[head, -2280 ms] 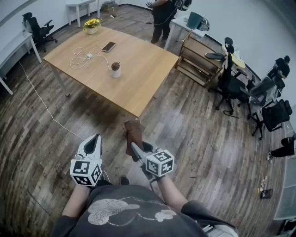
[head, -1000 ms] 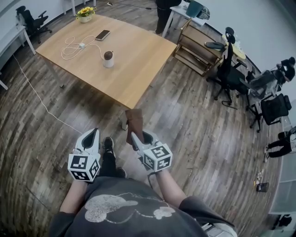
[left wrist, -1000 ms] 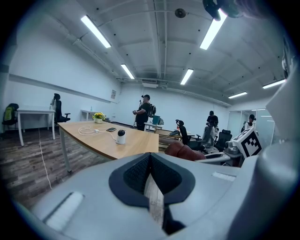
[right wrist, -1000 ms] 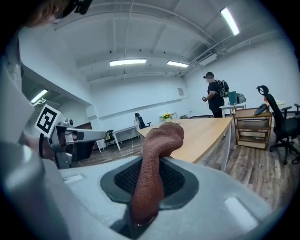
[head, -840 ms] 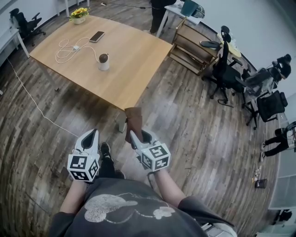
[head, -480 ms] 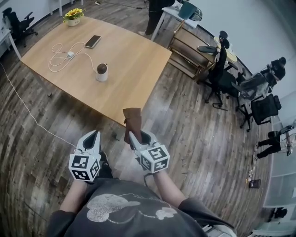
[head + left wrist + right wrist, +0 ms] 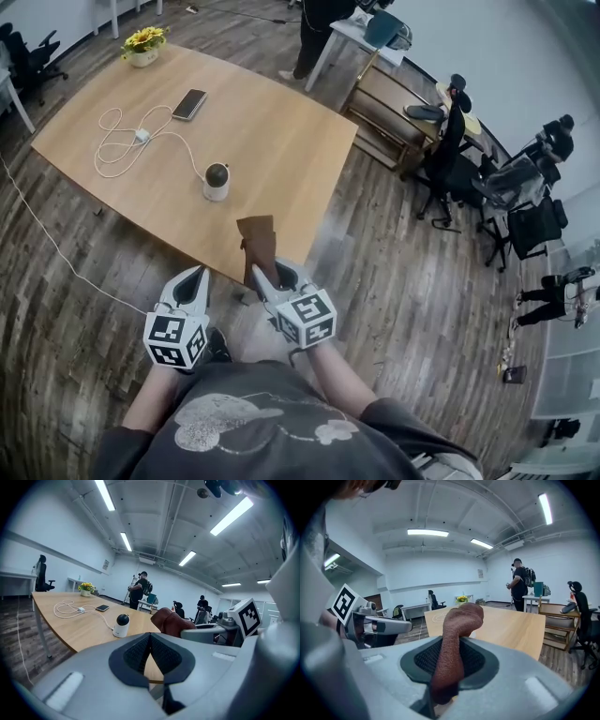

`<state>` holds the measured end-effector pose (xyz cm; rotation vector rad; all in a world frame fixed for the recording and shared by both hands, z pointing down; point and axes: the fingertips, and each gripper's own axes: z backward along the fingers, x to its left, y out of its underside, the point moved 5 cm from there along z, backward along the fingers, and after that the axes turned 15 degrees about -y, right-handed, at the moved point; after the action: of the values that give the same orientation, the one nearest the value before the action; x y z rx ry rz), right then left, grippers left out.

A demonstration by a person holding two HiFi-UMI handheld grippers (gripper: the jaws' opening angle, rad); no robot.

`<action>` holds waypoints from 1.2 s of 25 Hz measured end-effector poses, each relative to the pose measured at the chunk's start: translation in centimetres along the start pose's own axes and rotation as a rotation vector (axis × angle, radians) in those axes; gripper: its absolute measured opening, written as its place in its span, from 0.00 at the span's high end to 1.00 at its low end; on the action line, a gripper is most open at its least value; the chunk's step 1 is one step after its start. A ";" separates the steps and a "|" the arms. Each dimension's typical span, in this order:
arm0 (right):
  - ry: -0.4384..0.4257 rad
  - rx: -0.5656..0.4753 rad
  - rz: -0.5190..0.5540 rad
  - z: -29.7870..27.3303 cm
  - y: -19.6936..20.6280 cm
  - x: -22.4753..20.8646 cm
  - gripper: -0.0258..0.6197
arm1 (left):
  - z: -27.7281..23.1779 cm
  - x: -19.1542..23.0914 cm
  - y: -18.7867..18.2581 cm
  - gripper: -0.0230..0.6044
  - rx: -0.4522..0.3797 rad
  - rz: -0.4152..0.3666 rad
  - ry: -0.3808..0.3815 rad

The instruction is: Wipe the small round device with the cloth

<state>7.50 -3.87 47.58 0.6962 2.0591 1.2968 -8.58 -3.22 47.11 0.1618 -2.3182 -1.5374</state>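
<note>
My right gripper [image 7: 260,274] clamps the cloth [image 7: 257,244], left gripper [image 7: 193,279] closed empty; swiping hard could topple the small round device [image 7: 217,181] at eleven o'clock.

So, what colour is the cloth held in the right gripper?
The cloth is reddish brown, clearest in the right gripper view.
</note>
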 end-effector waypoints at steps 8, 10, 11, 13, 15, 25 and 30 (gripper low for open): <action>-0.030 -0.007 0.007 -3.9 -2.6 -2.8 0.84 | -3.3 2.7 -2.6 0.93 0.002 -0.024 -0.034; -0.045 -0.013 0.008 -4.8 -3.3 -3.8 0.84 | -4.2 3.1 -3.2 0.93 0.002 -0.024 -0.060; -0.052 -0.015 0.009 -5.3 -3.8 -4.4 0.84 | -4.7 3.4 -3.5 0.93 0.003 -0.021 -0.075; -0.076 -0.009 0.018 -6.3 -4.7 -5.8 0.84 | -5.5 3.5 -4.3 0.93 0.003 -0.009 -0.104; -0.108 0.008 0.032 -7.5 -5.8 -7.2 0.84 | -6.0 3.5 -5.1 0.93 -0.003 -0.007 -0.121; -0.239 0.151 0.148 -16.1 -9.2 -10.9 0.84 | -7.8 4.8 -5.6 0.93 0.006 0.023 -0.210; -0.267 0.253 0.144 -18.4 -7.7 -11.3 0.84 | -7.7 5.3 -5.5 0.93 0.007 0.032 -0.241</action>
<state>0.98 -25.79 49.20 1.0859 1.9978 0.9641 -11.31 -13.64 46.01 -0.0631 -2.4948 -1.6109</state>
